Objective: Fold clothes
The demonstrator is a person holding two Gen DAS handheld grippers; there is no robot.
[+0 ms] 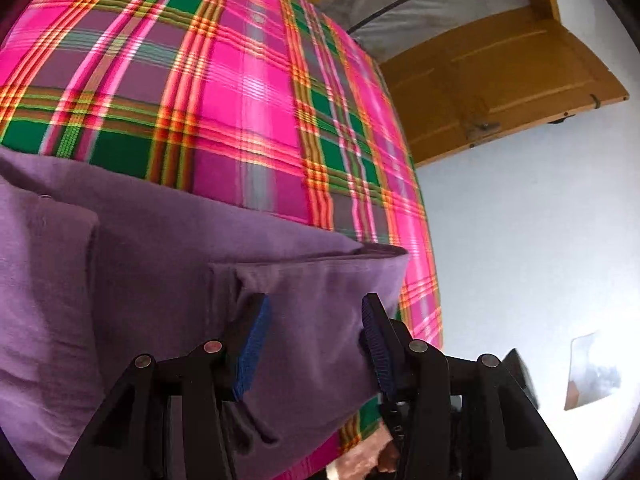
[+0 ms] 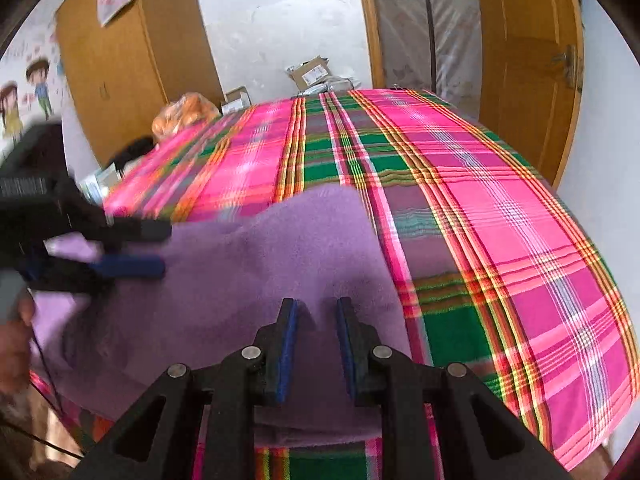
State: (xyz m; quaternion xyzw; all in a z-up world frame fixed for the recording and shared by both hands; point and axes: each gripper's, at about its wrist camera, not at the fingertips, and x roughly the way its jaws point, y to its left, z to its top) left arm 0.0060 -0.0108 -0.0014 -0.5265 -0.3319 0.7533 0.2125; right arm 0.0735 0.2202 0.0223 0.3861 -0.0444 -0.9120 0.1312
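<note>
Purple garment [image 2: 256, 264]: soft, light; grip hem at 6 o'clock; left claw [image 1: 316, 320] released, right claw [image 2: 316, 312] released

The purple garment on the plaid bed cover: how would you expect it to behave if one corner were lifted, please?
The purple garment would probably drape and sag rather than hold shape, since it already lies in soft folds. It looks thin and likely light. Its matte weave suggests it should not slip easily on the plaid cover.
</note>
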